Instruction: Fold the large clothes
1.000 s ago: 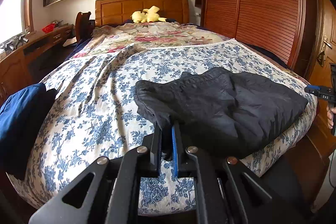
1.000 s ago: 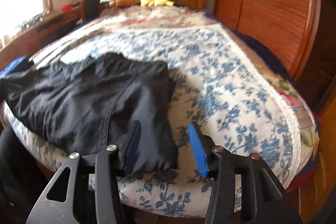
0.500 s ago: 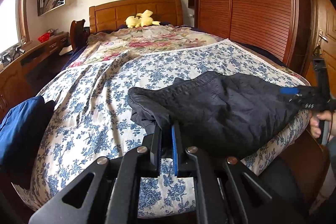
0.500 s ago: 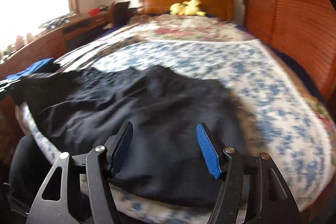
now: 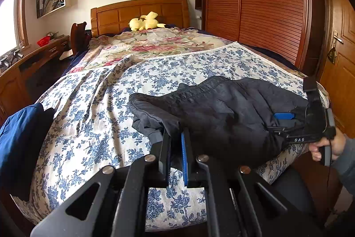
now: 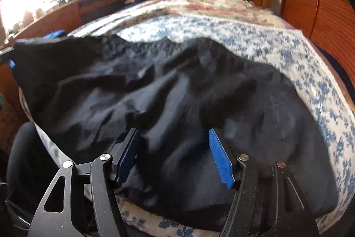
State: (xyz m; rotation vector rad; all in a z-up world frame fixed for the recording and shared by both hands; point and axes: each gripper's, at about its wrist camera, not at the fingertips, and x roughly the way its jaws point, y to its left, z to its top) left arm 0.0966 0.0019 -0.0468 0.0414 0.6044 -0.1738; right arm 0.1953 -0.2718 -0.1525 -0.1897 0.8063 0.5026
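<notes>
A black garment is seen spread across the near end of a bed, on a white coverlet printed with blue flowers. The cloth is thin and matte, creased into soft ridges, and a stitched, slightly gathered band is shown along its far edge. In the left wrist view its left end is bunched and lifted a little off the bedding, with a grey cuff-like hem turned out beneath it, while its right part is draped toward the bed's right corner. In the right wrist view, which is blurred, the garment is shown hanging over the near edge of the mattress.
</notes>
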